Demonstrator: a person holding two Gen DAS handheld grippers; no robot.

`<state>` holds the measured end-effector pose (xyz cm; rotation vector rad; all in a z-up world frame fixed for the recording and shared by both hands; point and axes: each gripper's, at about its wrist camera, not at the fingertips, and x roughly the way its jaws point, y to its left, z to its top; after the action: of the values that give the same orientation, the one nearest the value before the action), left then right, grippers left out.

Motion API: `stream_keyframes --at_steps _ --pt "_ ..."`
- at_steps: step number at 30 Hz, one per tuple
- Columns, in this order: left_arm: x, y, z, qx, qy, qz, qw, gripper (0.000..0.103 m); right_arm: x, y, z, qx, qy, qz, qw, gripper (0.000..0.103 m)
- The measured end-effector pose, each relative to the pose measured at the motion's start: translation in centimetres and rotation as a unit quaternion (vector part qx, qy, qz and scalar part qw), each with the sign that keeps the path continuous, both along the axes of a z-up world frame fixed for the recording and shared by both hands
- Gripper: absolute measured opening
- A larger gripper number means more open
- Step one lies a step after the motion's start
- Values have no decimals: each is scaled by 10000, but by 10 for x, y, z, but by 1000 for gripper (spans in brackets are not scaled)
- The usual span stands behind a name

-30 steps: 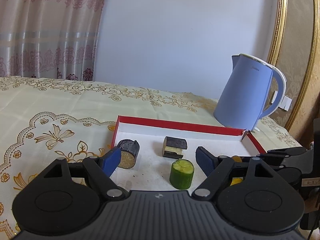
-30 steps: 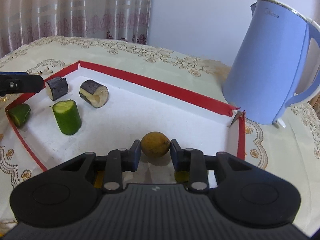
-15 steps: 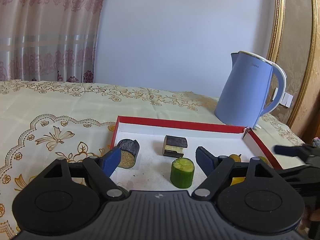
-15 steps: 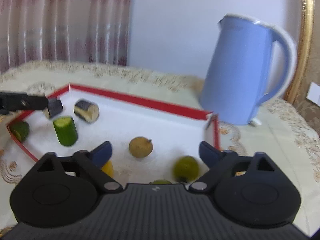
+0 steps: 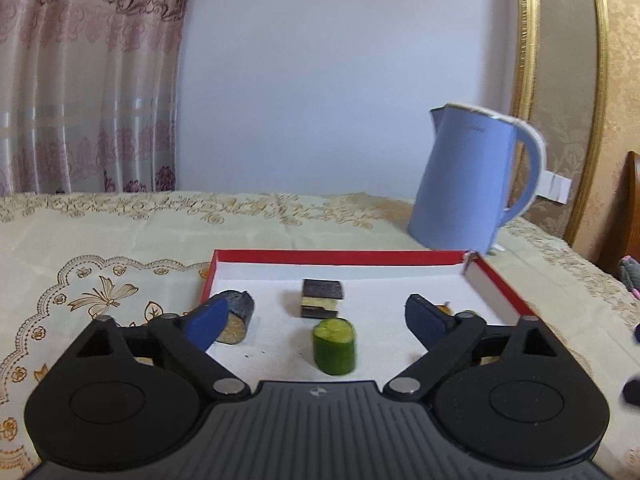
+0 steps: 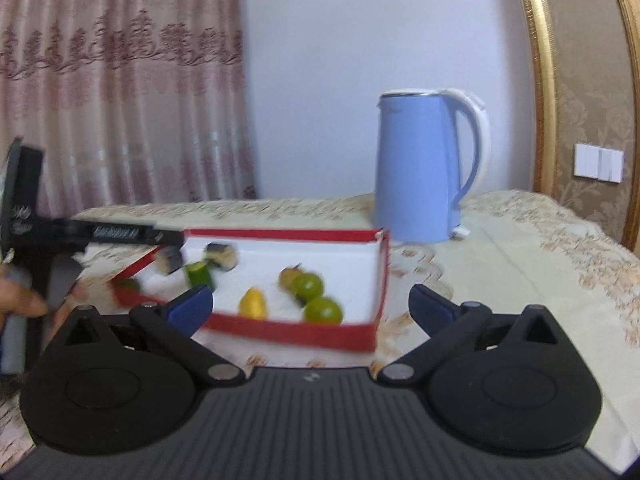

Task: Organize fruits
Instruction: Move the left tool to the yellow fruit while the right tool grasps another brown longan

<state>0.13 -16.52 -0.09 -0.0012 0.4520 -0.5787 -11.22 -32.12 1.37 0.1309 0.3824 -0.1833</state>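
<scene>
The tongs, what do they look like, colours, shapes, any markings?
Both match. Left tongs: a ribbed dark grey body with a small round emblem, two black rounded housings with circular discs, black linkage arms with silver pivots, and blue finger pads. Right tongs: the same build, blue pads. From the right view, the left tool shows a black bar with blurred white lettering. No cables or sleeves visible.

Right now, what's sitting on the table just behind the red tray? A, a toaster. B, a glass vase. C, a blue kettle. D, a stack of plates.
C: a blue kettle with a white handle stands on the tablecloth just past the red tray's far corner.
</scene>
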Motion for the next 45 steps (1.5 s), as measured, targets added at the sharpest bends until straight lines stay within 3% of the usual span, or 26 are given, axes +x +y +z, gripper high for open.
stream_keyframes --at_steps 4,10,14,18,23,31,35,45 --pt "-28 6 4 80 59 -53 9999 98 3 12 -9 31 457 363 9983 103" --pt "-76 38 -3 249 126 23 9996 100 8 43 -15 -107 527 1075 9927 100" --pt "-94 56 -1 325 146 174 9992 100 27 53 -22 -136 834 1442 9859 77" --pt "-104 67 8 274 53 287 9992 100 45 56 -33 -149 1163 1498 9817 64" --pt "-108 68 7 291 93 284 9991 100 58 59 -42 -64 1332 1555 9788 37" --pt "-114 60 0 395 155 143 9990 100 66 64 -45 -119 1389 1655 9763 36" --pt "-114 62 -4 415 203 177 9988 100 67 64 -46 -124 1381 1681 9760 27" --pt "-118 58 -8 508 250 135 9983 100 63 62 -43 -173 1282 1670 9774 24"
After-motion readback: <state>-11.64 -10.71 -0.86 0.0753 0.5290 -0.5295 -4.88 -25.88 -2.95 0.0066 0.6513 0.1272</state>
